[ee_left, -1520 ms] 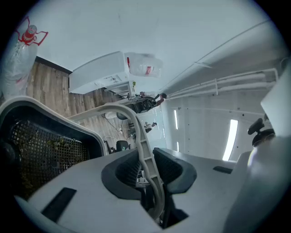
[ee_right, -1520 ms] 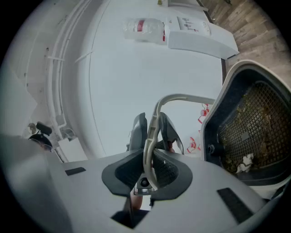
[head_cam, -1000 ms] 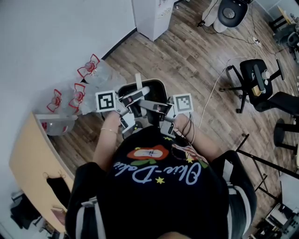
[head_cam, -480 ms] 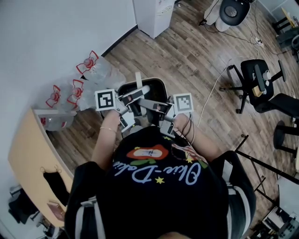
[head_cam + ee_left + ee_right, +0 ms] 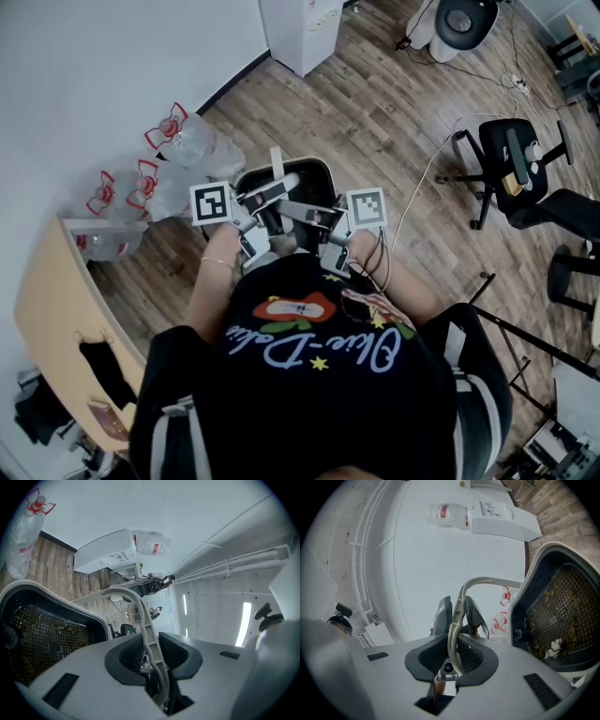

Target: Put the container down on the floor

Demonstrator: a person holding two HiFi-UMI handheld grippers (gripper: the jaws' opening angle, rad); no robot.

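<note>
The container is a black bin with a mesh liner and a pale bail handle. In the head view it hangs in front of the person's body, above the wooden floor. My left gripper and right gripper meet over it from either side. In the left gripper view the handle runs between the dark pads, and the left gripper is shut on it; the bin's mesh shows at the left. In the right gripper view the right gripper is shut on the same handle, with the bin at the right.
Clear plastic bags with red ties lie by the white wall at the left. A white cabinet stands at the back. Black office chairs and a loose cable are on the right, and a wooden tabletop on the left.
The bags and floor have drifted slightly up and left in the head view. Both grippers keep their hold on the handle, and the container stays in the same place between them.
</note>
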